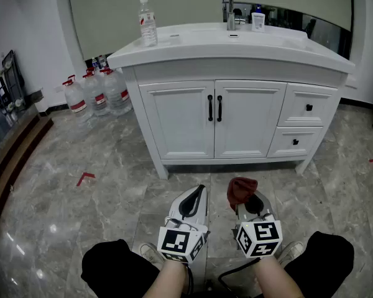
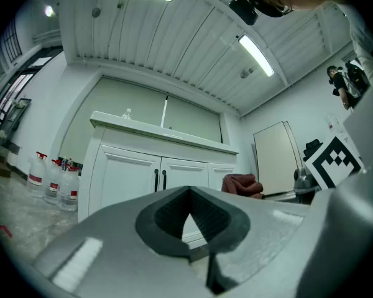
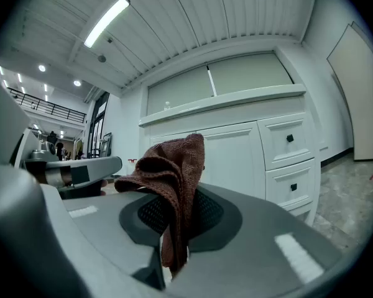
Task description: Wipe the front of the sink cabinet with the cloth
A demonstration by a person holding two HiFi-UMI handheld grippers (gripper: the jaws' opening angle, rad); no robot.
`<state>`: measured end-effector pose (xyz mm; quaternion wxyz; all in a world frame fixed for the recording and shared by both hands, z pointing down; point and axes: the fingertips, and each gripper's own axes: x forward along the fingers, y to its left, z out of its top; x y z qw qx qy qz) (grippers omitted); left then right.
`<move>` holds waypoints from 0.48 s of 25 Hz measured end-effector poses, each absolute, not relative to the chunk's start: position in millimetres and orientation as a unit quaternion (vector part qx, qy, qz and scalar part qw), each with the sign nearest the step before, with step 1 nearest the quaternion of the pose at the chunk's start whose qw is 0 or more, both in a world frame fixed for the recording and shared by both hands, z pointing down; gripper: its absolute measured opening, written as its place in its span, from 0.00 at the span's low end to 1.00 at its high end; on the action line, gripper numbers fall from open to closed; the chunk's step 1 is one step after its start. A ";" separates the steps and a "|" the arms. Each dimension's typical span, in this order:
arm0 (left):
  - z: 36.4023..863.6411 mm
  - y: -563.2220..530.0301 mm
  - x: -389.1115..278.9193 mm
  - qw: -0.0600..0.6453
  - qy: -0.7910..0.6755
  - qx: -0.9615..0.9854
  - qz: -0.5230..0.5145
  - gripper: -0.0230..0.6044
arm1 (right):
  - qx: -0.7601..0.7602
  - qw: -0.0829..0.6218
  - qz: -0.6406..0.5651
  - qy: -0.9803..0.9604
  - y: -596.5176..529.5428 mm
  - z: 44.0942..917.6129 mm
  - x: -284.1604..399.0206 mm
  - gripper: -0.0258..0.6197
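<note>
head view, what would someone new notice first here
The white sink cabinet fills the middle of the head view, its doors closed, with a clear bottle standing on its top at the left. Nearer the camera, the right gripper is shut on a dark red cloth, apart from the cabinet front. The left gripper beside it is shut and holds nothing.

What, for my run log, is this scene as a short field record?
left gripper: shut, empty
right gripper: shut on the cloth
cloth: dark red, bunched, apart from the cabinet
cabinet: white, both doors and two drawers closed
countertop: bottle, faucet
floor: water jugs beside the cabinet
</note>
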<state>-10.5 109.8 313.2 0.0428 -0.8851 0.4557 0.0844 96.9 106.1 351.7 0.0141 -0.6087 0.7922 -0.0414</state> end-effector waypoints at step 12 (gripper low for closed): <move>305.6 105.4 -17.0 0.031 0.462 -0.880 0.108 0.04 | -0.612 0.013 -0.057 0.789 99.8 360.6 95.5 0.16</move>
